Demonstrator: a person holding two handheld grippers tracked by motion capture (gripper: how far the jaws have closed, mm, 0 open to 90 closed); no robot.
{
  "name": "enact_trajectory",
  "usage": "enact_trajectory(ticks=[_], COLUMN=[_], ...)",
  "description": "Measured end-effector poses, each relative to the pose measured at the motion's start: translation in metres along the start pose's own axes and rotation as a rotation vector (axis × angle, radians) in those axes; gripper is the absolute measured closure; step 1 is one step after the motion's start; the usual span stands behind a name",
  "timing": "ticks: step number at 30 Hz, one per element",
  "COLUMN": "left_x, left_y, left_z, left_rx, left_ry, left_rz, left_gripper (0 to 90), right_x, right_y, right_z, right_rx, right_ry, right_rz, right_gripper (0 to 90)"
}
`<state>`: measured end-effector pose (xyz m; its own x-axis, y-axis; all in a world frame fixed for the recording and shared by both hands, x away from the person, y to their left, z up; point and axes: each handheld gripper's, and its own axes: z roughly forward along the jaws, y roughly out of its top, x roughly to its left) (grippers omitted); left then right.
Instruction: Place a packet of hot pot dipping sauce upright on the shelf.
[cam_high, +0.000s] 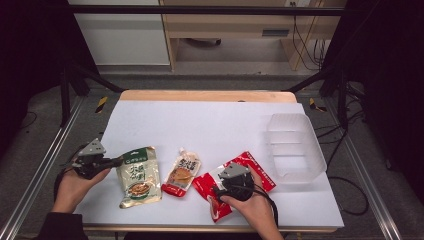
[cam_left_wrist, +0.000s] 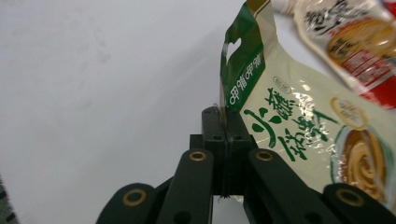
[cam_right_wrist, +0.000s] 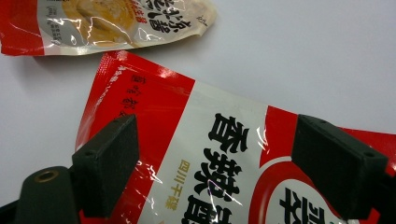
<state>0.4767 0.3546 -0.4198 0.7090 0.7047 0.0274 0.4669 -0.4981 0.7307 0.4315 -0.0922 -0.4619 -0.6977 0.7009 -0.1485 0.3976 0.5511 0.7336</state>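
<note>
The left gripper (cam_left_wrist: 223, 122) pinches the green pouch (cam_left_wrist: 299, 135) edge near the tabletop's left edge. The right gripper (cam_right_wrist: 215, 163) hangs spread over the red pouch (cam_right_wrist: 205, 140).

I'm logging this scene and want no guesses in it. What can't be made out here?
- Red packet, high view: the middle is under the right gripper and hand.
- Green pouch, left gripper view: lower end cut off by the frame edge.
- Clear bin, high view: contents too faint to tell.

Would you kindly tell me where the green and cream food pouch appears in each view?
High view: green and cream food pouch lies lower left, left gripper at its edge.
Left gripper view: right of centre, its green top edge pinched.
Right gripper view: not in it.
Shared landmark: cream and orange spouted pouch.
</note>
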Motion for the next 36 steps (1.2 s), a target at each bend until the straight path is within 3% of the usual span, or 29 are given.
enact_trajectory(ticks=[8,16,20,24,25,31,33,36], left_x=[-0.009,-0.036,-0.053,-0.057,-0.056,-0.049,-0.05,-0.052], left_y=[0.008,0.027,0.04,0.048,0.053,0.067,0.076,0.083], left_z=[-0.034,-0.069,-0.087,-0.091,-0.092,-0.087,-0.083,-0.081], left_rx=[-0.035,-0.052,-0.061,-0.05,-0.04,-0.033,-0.021,-0.028], left_ry=[-0.03,-0.047,-0.067,-0.045,-0.024,0.008,0.003,-0.004], left_rz=[0.029,0.105,0.173,0.2,0.208,0.203,0.213,0.22], left_gripper=[90.0,90.0,90.0,90.0,90.0,90.0,90.0,90.0], right_x=[-0.002,-0.003,-0.006,-0.006,-0.006,-0.007,-0.011,-0.013], right_y=[-0.001,-0.001,-0.002,-0.001,0.001,0.014,0.025,0.032], right_z=[-0.003,-0.004,-0.004,-0.004,-0.005,-0.011,-0.016,-0.018], right_rx=[-0.01,-0.017,-0.019,-0.028,-0.032,-0.048,-0.002,0.025], right_ry=[-0.003,0.008,0.017,0.031,0.037,0.06,0.099,0.116], right_rz=[0.013,0.029,0.044,0.057,0.051,0.011,-0.016,-0.052], right_gripper=[15.5,15.2,15.0,14.7,14.0,12.5,12.2,13.0])
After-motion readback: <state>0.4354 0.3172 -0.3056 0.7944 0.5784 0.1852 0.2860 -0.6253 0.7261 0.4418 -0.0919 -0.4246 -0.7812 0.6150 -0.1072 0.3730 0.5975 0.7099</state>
